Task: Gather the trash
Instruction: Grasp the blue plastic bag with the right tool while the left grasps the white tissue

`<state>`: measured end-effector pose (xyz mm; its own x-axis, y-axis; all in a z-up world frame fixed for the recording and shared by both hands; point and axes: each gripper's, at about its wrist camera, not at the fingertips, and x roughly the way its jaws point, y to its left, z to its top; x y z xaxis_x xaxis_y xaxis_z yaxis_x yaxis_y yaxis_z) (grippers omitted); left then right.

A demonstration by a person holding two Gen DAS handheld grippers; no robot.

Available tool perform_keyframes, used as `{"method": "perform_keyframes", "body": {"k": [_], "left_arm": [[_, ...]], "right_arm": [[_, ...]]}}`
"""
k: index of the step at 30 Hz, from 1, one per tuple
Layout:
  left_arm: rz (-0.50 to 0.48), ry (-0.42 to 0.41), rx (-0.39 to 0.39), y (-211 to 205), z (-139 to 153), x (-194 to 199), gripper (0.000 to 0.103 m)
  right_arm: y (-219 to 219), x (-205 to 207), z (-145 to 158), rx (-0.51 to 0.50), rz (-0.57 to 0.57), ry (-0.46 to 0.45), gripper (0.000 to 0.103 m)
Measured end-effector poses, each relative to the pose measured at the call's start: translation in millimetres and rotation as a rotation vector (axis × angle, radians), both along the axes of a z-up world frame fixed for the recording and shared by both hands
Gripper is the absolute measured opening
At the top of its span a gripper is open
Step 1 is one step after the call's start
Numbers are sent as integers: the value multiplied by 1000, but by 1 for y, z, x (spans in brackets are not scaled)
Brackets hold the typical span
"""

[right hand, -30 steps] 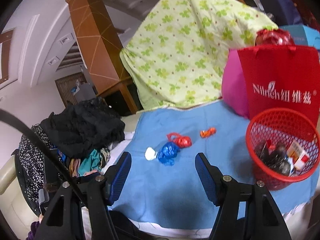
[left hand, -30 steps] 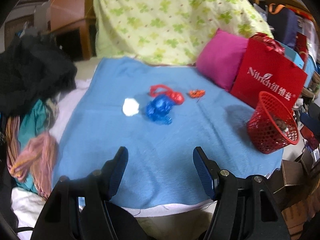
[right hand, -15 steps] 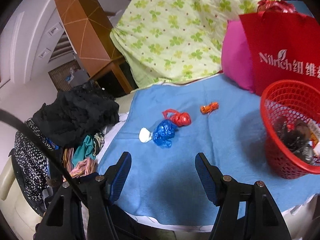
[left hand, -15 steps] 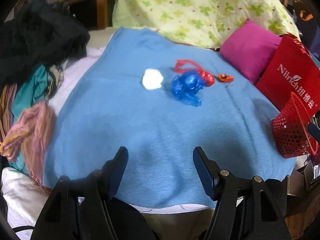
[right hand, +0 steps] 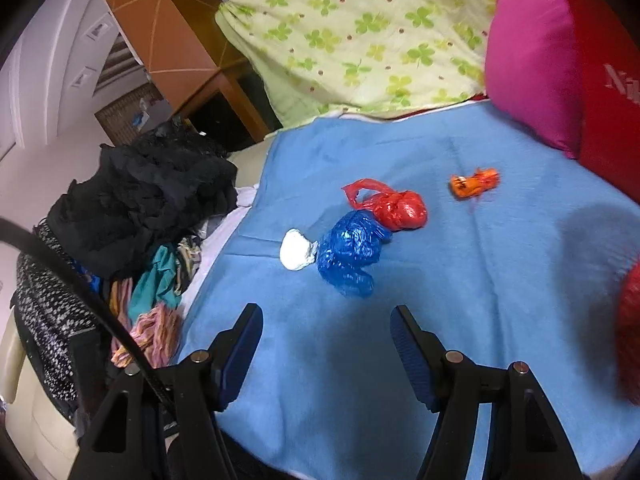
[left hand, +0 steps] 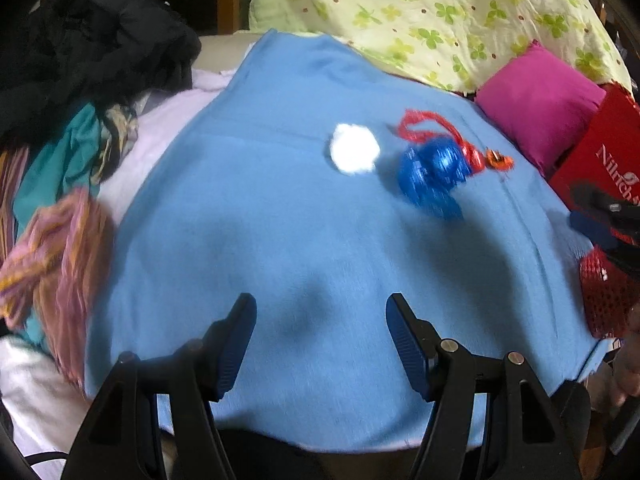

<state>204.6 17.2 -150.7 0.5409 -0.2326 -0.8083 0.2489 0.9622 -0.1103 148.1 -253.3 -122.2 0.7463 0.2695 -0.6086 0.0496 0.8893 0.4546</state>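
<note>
Several pieces of trash lie on a blue blanket (left hand: 280,220): a white paper wad (left hand: 354,155), a crumpled blue plastic bag (left hand: 434,178), a red plastic bag (left hand: 424,128) and a small orange wrapper (left hand: 498,160). The right wrist view shows the white wad (right hand: 296,249), blue bag (right hand: 350,252), red bag (right hand: 394,208) and orange wrapper (right hand: 474,183) too. A red mesh basket (left hand: 608,292) stands at the blanket's right edge and shows blurred in the right wrist view (right hand: 630,328). My left gripper (left hand: 320,320) is open and empty, short of the trash. My right gripper (right hand: 326,330) is open and empty, just short of the blue bag.
A pile of dark and coloured clothes (left hand: 80,80) lies left of the blanket, also in the right wrist view (right hand: 148,208). A pink pillow (left hand: 540,104), a red shopping bag (left hand: 600,152) and a green clover-print sheet (left hand: 420,12) stand behind. A wooden cabinet (right hand: 168,40) is at back left.
Both grippers have moved forward toward the trash, which looks larger and nearer. The basket has slid toward the right edge of both views. Both grippers stay open.
</note>
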Motion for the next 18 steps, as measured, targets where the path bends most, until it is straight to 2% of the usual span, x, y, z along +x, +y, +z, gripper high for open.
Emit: {"method": "perform_keyframes", "body": {"k": [7, 10, 16, 18], "left_arm": [[4, -67, -21, -3, 11, 74, 68], [-10, -76, -38, -12, 8, 106, 68], [-52, 3, -145, -35, -14, 167, 68], [-68, 38, -162, -46, -24, 182, 68]], "right_arm": [[-8, 86, -34, 65, -27, 64, 70], [-12, 130, -55, 128, -53, 108, 70], [-9, 184, -96, 159, -108, 219, 70], [-9, 189, -106, 203, -77, 204, 57]]}}
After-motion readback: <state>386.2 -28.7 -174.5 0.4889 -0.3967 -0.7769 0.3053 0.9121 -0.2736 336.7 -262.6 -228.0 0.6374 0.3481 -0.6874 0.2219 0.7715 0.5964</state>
